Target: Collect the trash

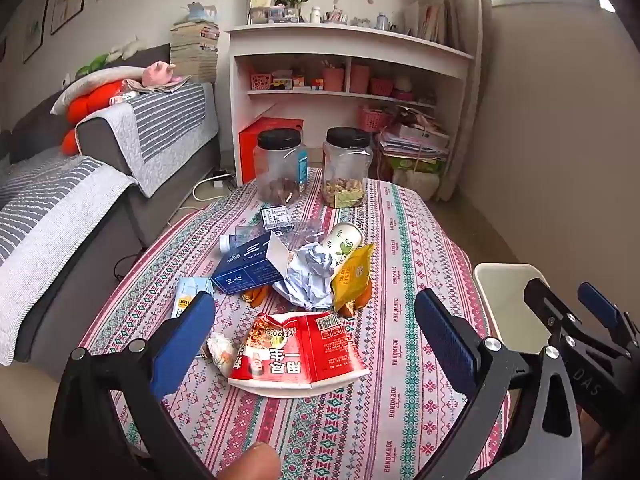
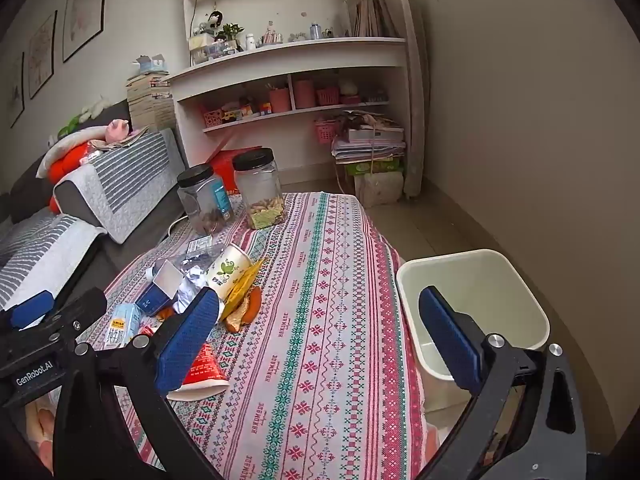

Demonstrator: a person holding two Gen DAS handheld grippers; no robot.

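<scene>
Trash lies in a heap on the patterned tablecloth (image 1: 400, 360): a flattened red paper bowl (image 1: 304, 356), a crumpled white wad (image 1: 222, 350), crumpled pale paper (image 1: 310, 276), a yellow packet (image 1: 352, 276), a blue box (image 1: 248, 268), a paper cup (image 1: 344, 242) and orange peel (image 2: 246, 310). My left gripper (image 1: 316, 340) is open, its fingers on either side of the red bowl, a little above it. My right gripper (image 2: 320, 336) is open and empty over the table's right side, next to a cream waste bin (image 2: 472, 280) on the floor.
Two clear jars with black lids (image 1: 280, 168) (image 1: 346, 168) stand at the table's far end. A grey sofa (image 1: 80, 200) runs along the left. White shelves (image 1: 344, 64) stand behind. The right gripper shows at the edge of the left wrist view (image 1: 572, 312).
</scene>
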